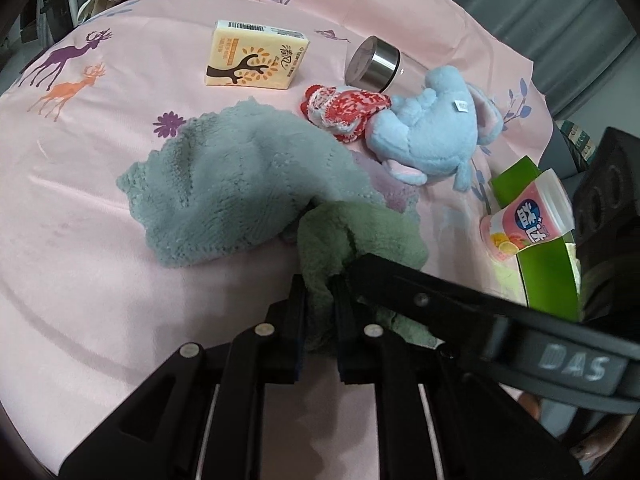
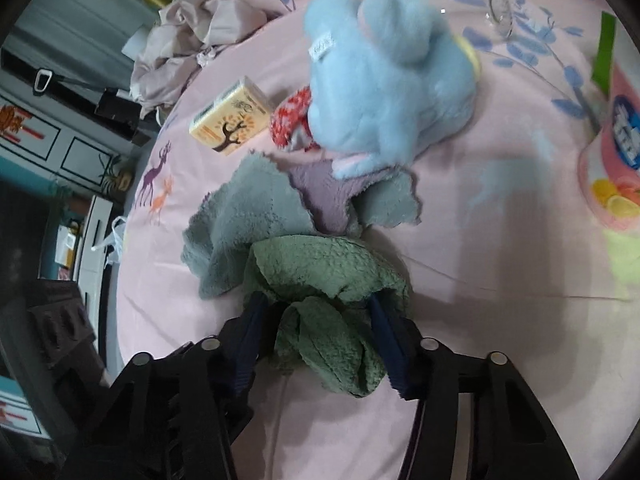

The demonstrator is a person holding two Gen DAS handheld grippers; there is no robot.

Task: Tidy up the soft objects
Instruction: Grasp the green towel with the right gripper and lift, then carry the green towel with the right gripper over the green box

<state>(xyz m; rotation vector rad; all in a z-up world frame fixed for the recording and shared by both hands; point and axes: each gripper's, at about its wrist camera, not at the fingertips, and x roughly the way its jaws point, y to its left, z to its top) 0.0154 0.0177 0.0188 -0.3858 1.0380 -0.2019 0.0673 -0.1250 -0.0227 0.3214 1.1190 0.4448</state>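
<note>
Green cloth lies bunched on the pink bedspread, right under both my tools, just this side of the grey-blue towel. My left gripper is pinched nearly shut on one fold of it. My right gripper straddles the bundle, jaws partway in, pads at its flanks; I cannot tell if they bite yet. Both hands are equally near, so I judge a two-point lift comes next.
</note>
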